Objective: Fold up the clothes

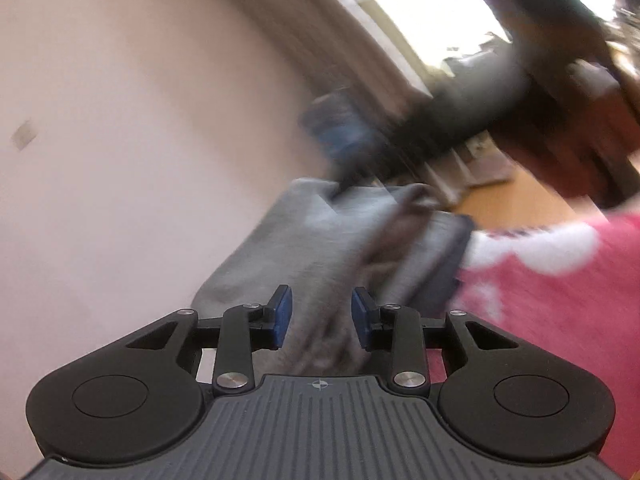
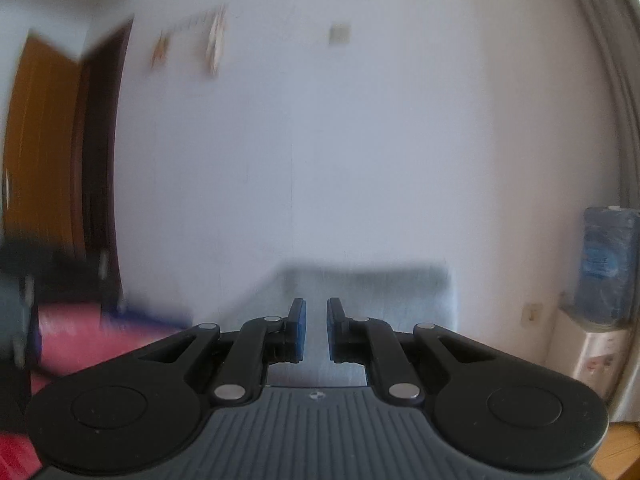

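- Grey garment hangs bunched between the left gripper pads — jaws apart, grip impossible to confirm through blur.
- Right gripper jaws nearly together, grey cloth edge behind them — open wall beyond.
- Pink cloth lies just beside the garment.

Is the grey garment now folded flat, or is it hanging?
Hanging, not folded: the grey garment is bunched and stretched between both grippers, above the pink cloth.

left claw parted around grey cloth, right claw narrowly parted
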Demonstrator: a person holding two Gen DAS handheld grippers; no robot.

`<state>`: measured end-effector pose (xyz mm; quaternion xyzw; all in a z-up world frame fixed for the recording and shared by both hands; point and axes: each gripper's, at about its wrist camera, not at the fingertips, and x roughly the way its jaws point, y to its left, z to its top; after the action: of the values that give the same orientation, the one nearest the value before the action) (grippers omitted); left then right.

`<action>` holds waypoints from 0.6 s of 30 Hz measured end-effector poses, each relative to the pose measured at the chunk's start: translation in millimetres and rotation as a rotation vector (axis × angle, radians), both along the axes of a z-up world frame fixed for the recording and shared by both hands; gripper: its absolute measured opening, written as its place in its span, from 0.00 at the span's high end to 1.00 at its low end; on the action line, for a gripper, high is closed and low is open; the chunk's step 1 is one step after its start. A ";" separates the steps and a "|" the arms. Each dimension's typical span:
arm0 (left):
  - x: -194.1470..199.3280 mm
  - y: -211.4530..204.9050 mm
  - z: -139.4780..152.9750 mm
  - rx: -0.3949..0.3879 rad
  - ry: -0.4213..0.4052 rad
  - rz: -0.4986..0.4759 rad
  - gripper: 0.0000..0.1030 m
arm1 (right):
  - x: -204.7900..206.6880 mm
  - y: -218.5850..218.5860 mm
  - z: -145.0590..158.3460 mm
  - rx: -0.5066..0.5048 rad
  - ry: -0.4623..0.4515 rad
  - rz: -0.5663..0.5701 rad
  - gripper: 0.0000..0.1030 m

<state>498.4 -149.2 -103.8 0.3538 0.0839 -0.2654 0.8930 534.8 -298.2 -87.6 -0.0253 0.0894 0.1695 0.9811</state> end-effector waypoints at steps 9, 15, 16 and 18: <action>7.3 4.2 -13.3 -0.047 0.118 0.160 0.68 | 15.9 27.4 -46.7 -0.191 0.012 -0.028 0.90; -13.0 14.9 2.6 -0.150 0.221 0.253 0.38 | -15.8 17.5 -8.3 -0.019 0.179 -0.054 0.66; -16.4 16.7 5.2 -0.168 0.238 0.269 0.36 | -29.6 16.4 -4.5 0.011 0.215 -0.052 0.60; -26.9 24.8 11.6 -0.231 0.301 0.312 0.35 | -56.4 16.2 0.7 0.049 0.293 -0.045 0.56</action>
<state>471.5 -124.3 -92.2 0.1888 0.2388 -0.1819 0.9350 478.4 -282.0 -86.9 0.0258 0.2278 0.1517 0.9615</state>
